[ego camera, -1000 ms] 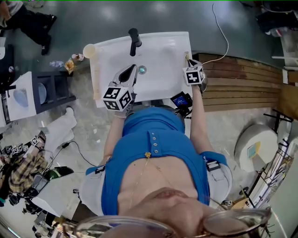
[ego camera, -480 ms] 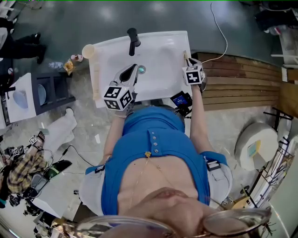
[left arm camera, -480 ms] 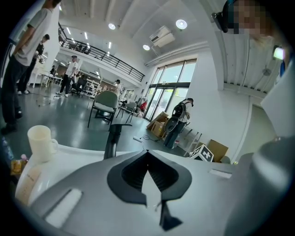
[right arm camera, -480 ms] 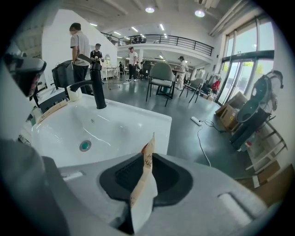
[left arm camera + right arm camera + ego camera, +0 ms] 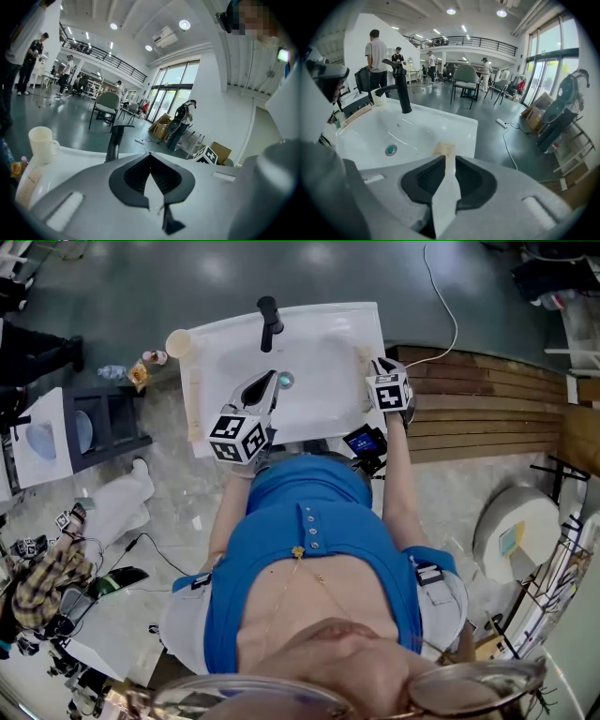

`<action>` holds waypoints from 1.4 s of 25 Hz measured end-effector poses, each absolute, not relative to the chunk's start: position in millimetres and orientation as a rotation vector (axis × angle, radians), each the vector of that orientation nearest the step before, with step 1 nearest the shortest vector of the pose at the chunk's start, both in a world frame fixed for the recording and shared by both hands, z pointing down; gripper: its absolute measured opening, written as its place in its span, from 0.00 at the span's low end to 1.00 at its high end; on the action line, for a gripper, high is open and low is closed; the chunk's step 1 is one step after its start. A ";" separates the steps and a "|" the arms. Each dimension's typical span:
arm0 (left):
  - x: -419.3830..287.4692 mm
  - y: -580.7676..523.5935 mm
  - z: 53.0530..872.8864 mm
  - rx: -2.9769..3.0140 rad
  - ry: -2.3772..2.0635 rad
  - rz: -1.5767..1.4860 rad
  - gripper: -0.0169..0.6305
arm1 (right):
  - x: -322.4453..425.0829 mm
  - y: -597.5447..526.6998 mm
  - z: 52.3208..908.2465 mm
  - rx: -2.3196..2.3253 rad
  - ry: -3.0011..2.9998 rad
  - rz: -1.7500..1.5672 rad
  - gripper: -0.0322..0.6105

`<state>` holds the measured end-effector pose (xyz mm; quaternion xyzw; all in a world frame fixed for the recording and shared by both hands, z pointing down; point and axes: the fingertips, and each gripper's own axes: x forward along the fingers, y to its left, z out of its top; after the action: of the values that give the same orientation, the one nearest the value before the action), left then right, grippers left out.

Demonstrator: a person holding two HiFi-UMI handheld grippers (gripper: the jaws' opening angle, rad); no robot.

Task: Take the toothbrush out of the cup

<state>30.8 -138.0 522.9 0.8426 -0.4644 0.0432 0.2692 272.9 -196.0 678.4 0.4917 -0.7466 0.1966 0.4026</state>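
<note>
Toothbrush (image 5: 444, 197) in right gripper (image 5: 446, 159); sink (image 5: 454, 121), faucet (image 5: 402, 91) beyond.

Blue top (image 5: 309, 559) w/ btns (image 5: 309, 529), gold necklace (image 5: 296, 552), glasses (image 5: 469, 692)

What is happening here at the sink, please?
A person stands at a white sink with a gripper in each hand. The right gripper has its tongs shut on the toothbrush and holds it at the sink's right edge. The cup stands at the sink's far left corner, well apart from the toothbrush. The left gripper hangs over the basin, its tongs shut with nothing between them.
</note>
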 end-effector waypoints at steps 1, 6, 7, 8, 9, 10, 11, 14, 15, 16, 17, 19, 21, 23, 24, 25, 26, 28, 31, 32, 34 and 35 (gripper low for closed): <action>29.8 -137.9 523.3 2.271 -1.252 0.116 0.03 | 271.5 -195.6 680.3 1.237 -1.887 0.500 0.15; 24.4 -137.4 523.6 2.267 -1.253 0.113 0.03 | 265.5 -195.0 682.1 1.228 -1.885 0.480 0.15; 23.9 -137.2 523.8 2.266 -1.254 0.113 0.03 | 264.5 -195.1 682.0 1.227 -1.888 0.478 0.15; 23.7 -137.2 524.3 2.265 -1.255 0.112 0.03 | 263.6 -195.0 682.2 1.224 -1.893 0.480 0.15; 24.0 -137.4 525.0 2.263 -1.255 0.113 0.03 | 262.9 -194.4 682.5 1.220 -1.897 0.485 0.15; 24.5 -137.6 525.7 2.262 -1.254 0.113 0.03 | 262.7 -193.7 682.9 1.216 -1.899 0.491 0.15; 24.9 -137.7 526.3 2.261 -1.254 0.114 0.03 | 262.6 -193.2 683.5 1.213 -1.901 0.491 0.15; 23.8 -136.6 527.0 2.260 -1.252 0.116 0.03 | 260.5 -191.3 682.2 1.211 -1.903 0.494 0.14; 22.8 -136.2 526.9 2.260 -1.251 0.118 0.03 | 259.2 -191.0 681.4 1.209 -1.905 0.494 0.14; 21.5 -136.2 527.1 2.260 -1.250 0.120 0.03 | 257.5 -191.5 681.2 1.207 -1.908 0.492 0.14; 19.8 -136.8 528.0 2.260 -1.250 0.122 0.03 | 255.2 -192.4 681.3 1.205 -1.912 0.490 0.14; 16.5 -138.4 531.4 2.260 -1.247 0.126 0.03 | 249.9 -193.9 681.4 1.206 -1.916 0.491 0.12; 17.7 -137.9 533.0 2.258 -1.243 0.128 0.03 | 249.1 -193.9 679.0 1.208 -1.922 0.482 0.05; 25.4 -135.1 531.1 2.256 -1.240 0.133 0.03 | 253.8 -191.4 674.1 1.200 -1.930 0.475 0.05; 29.7 -133.6 529.9 2.256 -1.238 0.136 0.03 | 256.1 -189.7 671.7 1.194 -1.936 0.475 0.05; 33.1 -132.5 529.1 2.257 -1.236 0.140 0.03 | 257.1 -188.1 669.9 1.186 -1.942 0.475 0.05; 35.0 -131.7 528.9 2.258 -1.234 0.142 0.03 | 256.4 -186.8 668.6 1.177 -1.949 0.474 0.05; 35.7 -131.1 529.6 2.260 -1.230 0.145 0.03 | 251.7 -185.0 666.3 1.159 -1.963 0.467 0.05; 35.4 -129.1 529.9 2.264 -1.224 0.150 0.03 | 241.2 -181.9 660.4 1.128 -1.994 0.452 0.05; 35.9 -128.1 529.2 2.265 -1.223 0.150 0.03 | 236.7 -180.4 657.1 1.113 -2.014 0.446 0.05; 37.2 -126.1 527.1 2.268 -1.220 0.151 0.03 | 225.4 -176.6 649.5 1.069 -2.066 0.430 0.05; 37.7 -125.3 526.0 2.270 -1.220 0.151 0.03 | 219.1 -174.4 645.8 1.041 -2.092 0.418 0.05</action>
<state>37.7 -125.3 526.0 0.8451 -0.4541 0.0561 0.2765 219.1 -174.4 645.8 0.4065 -0.8173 0.1633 0.3744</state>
